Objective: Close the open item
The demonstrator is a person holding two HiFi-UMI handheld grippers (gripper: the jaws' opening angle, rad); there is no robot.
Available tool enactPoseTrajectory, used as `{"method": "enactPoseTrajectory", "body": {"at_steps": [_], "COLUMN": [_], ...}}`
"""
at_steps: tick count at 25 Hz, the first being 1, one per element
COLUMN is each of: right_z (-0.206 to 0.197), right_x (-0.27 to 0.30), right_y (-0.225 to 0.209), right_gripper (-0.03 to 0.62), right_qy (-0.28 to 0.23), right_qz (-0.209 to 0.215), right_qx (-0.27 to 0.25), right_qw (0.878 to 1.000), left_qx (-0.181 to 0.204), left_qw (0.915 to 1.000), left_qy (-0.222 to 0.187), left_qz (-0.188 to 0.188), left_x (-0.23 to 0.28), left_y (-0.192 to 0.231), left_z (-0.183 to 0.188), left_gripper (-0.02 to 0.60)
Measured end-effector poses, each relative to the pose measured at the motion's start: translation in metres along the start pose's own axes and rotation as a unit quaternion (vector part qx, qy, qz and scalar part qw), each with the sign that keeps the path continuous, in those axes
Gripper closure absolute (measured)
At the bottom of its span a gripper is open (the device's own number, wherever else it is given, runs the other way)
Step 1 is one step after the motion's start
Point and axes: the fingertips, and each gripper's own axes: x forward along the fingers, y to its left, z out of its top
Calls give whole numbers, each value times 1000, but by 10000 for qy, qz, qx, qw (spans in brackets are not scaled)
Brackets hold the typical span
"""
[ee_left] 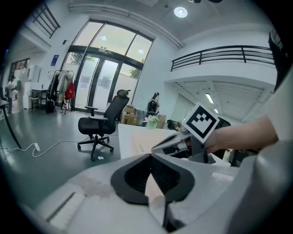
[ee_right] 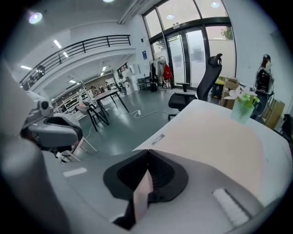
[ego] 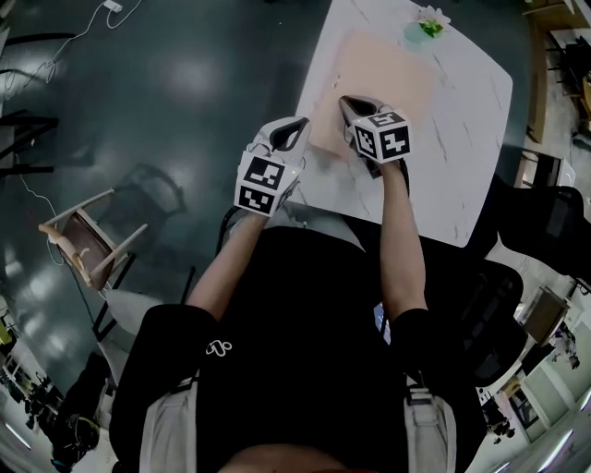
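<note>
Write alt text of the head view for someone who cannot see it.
Seen from above, a person in black holds a left gripper and a right gripper, both shut, at the near edge of a white table bearing a flat peach-coloured item. A green cup of white flowers stands at its far edge.

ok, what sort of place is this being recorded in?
Probably an open-plan office or lab hall: a black swivel office chair stands on the open floor, with tall glass entrance doors behind it and a black-railed mezzanine balcony overhead.
</note>
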Motion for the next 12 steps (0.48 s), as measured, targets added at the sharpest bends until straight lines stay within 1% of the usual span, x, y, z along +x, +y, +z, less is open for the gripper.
{"method": "enactPoseTrajectory", "body": {"at_steps": [4, 8, 12], "right_z": [15, 20, 19], "right_x": [13, 25, 26], "right_y": [-19, -22, -21], "right_gripper": [603, 603, 602], "right_qy": [122, 391, 422], "right_qz": [-333, -429, -487], "right_qx": [-287, -599, -530], "right_qw": [9990, 9965, 9965], "left_qx": [-35, -90, -98], "left_qw": [9999, 9998, 9997], "left_qy": [100, 150, 242], "left_qz": [34, 17, -39], "left_x": [8, 14, 20], "left_y": [7, 13, 16], "left_z": [-1, 1, -2], "left_gripper": [581, 581, 581]}}
